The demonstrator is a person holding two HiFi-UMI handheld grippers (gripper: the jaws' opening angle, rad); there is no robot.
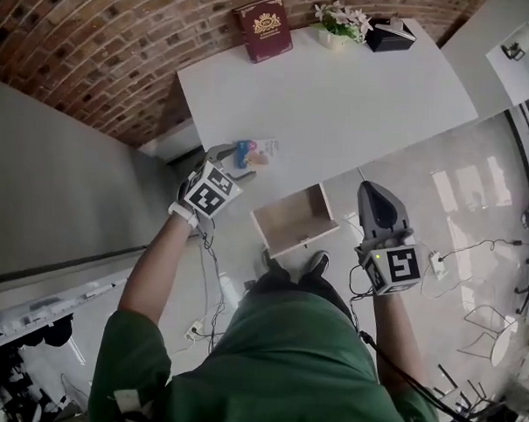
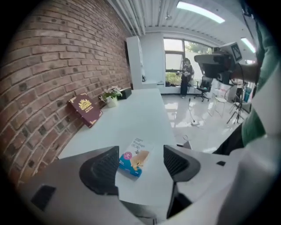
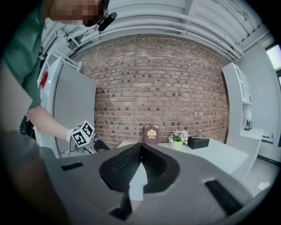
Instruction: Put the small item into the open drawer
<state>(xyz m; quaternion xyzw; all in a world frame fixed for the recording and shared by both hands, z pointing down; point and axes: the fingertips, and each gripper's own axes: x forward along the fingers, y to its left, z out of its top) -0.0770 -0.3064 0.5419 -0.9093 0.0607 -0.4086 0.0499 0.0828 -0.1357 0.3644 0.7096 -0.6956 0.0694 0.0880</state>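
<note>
- The person is standing at a white table (image 1: 339, 104), holding a gripper in each hand and looking steeply down on it.
- The left gripper (image 1: 236, 163) is hanging over the table's near left edge, tilting down towards the top, with its jaws standing wide apart.
- A small blue and white packet (image 2: 135, 157) is lying flat on the table, showing in the gap between those jaws; the pads are not pressing on it, and it is touching only the tabletop.
- The drawer (image 1: 295, 220) is standing open, sticking out from under the table's near edge, just right of the packet and lower down, between the two grippers.
- The right gripper (image 3: 140, 149) is being held out beside the drawer's right side, pointing nearly level at the brick wall, with its jaws meeting at the tips and gripping nothing.
- At the far edge of the table a dark red book (image 1: 264, 28) is leaning against the wall, with a small pot of flowers (image 1: 341, 24) and a black box (image 1: 390, 34) sitting to its right.
- The person's shoes (image 1: 293, 266) are showing on the glossy floor right under the drawer's front.
</note>
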